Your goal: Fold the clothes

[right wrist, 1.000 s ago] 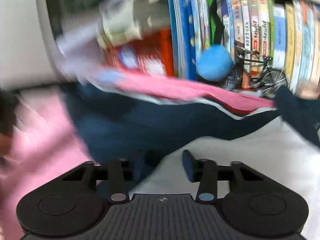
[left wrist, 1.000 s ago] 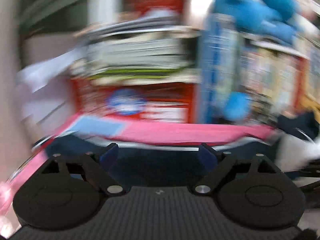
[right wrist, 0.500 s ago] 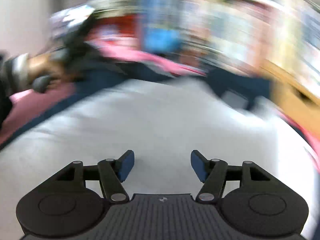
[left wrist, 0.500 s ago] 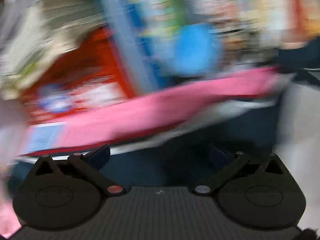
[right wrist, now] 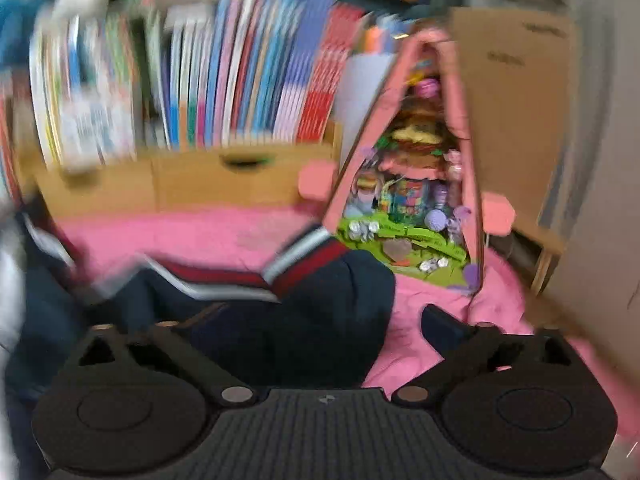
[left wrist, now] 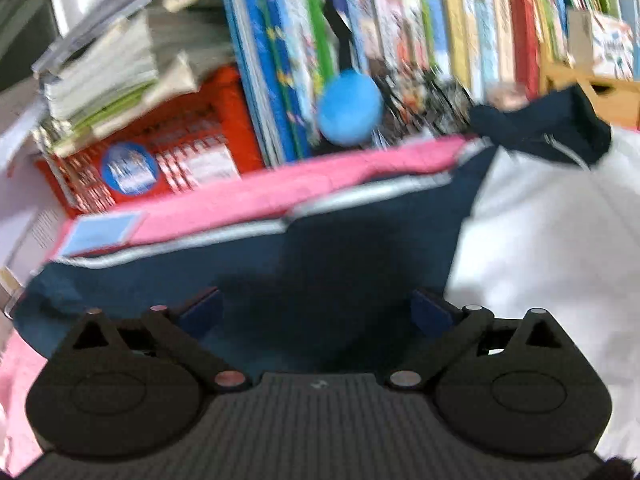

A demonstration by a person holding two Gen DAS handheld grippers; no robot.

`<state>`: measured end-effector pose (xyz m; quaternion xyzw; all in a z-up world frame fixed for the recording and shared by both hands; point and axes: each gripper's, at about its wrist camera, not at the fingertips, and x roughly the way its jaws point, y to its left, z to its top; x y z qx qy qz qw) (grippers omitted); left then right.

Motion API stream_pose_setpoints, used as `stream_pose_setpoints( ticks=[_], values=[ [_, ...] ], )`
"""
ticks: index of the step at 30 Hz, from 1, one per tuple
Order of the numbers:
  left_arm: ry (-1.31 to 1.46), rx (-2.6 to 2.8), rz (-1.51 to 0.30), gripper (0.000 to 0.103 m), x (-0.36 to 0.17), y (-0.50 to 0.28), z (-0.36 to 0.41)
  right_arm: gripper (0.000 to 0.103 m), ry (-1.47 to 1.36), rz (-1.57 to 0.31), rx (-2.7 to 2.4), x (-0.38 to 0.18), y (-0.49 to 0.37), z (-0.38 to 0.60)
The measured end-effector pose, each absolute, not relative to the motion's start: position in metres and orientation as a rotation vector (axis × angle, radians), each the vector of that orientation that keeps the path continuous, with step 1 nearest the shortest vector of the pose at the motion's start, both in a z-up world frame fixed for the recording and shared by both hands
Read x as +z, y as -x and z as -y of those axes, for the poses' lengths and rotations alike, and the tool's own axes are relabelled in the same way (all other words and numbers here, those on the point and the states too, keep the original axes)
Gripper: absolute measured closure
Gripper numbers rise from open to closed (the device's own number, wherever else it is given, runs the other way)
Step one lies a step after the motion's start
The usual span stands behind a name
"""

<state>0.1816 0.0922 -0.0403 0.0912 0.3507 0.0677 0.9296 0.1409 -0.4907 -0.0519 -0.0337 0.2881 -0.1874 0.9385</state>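
Both tongs gape wide, left gripper and right gripper over the soft navy garment on pink cloth; bookshelf at 12 o'clock.

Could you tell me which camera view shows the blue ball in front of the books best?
The left wrist view: the blue ball sits unobstructed near the middle, before the upright books. The right wrist view points elsewhere and does not show it.
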Motion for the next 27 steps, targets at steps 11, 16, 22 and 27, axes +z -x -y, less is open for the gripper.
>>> stream_pose_setpoints(
  ticks=[11,16,22,27],
  values=[
    [-0.098,0.162,-0.676,0.000,-0.057,-0.172,-0.096,0.094,0.208,-0.477,-0.386,0.026,-0.157,0.448],
    [-0.015,0.138,-0.677,0.000,-0.060,-0.170,-0.107,0.094,0.213,-0.331,0.027,0.098,-0.168,0.307],
    [0.188,0.091,-0.658,0.000,-0.060,-0.162,-0.138,0.033,0.264,-0.415,0.494,0.066,-0.151,0.150],
    [0.189,0.087,-0.662,0.000,-0.059,-0.161,-0.137,0.008,0.440,-0.444,0.527,0.023,-0.113,0.125]
  ],
)
